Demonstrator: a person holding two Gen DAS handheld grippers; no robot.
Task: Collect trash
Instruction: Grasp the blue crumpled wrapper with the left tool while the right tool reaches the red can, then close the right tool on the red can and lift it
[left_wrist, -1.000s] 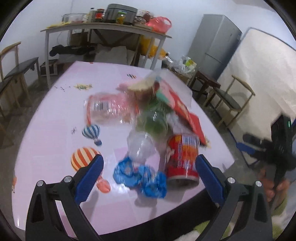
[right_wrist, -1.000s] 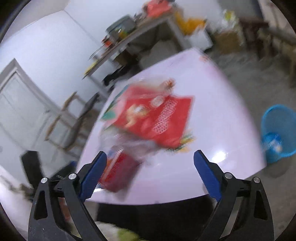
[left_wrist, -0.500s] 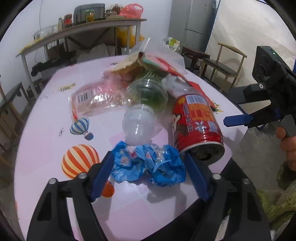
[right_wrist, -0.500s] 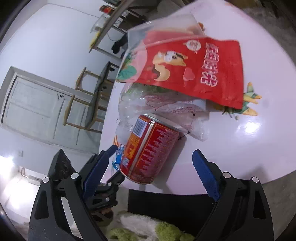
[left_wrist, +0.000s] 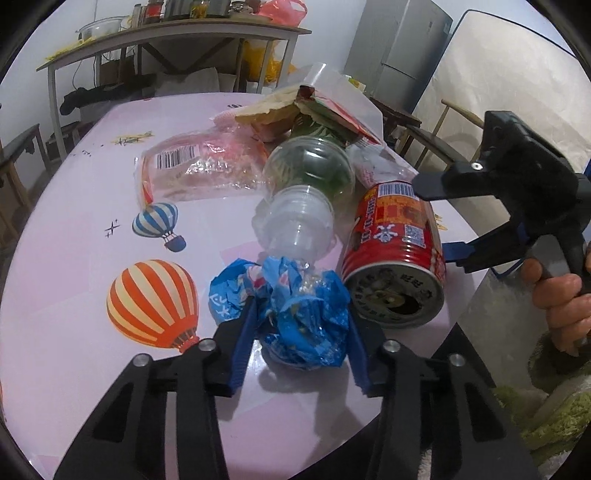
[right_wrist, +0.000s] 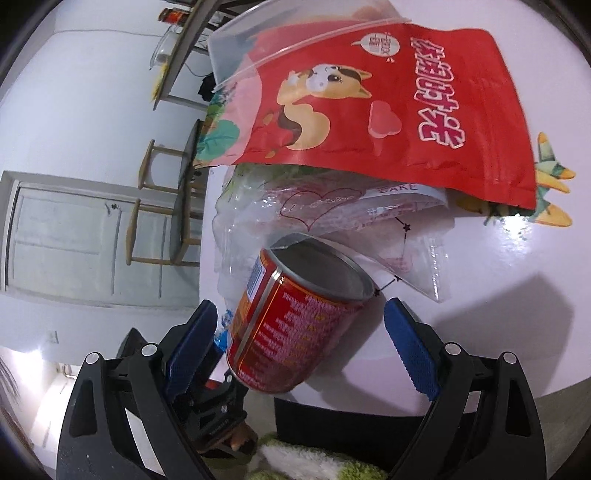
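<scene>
Left tongs clamped on the crumpled blue wrapper, blue pads pressing it from both sides, near the front edge of the pink surface. Wrapper sits against the mouth end of a clear plastic bottle lying on its side, and just beside the red can. Can is on its side too, opened end facing the left camera, barcode end pointing away into the pile. Right tongs are apart, blue pads straddling the can with a gap on each side; cannot tell if the left-hand pad is touching it, the other pad is clearly off. In the left view the right tongs come in from the right, one finger over the can's far end and one low beside it, person's hand on the grip. Rest of the trash is heaped behind: red snack pouch with a squirrel print on top, clear wrapper with heart print under it and touching the can's rim, clear zip bag at the back. Left view also shows a clear bag with a barcode label lying flat left of the bottle. Surface has balloon prints. Fridge and a cluttered side table in the background.
</scene>
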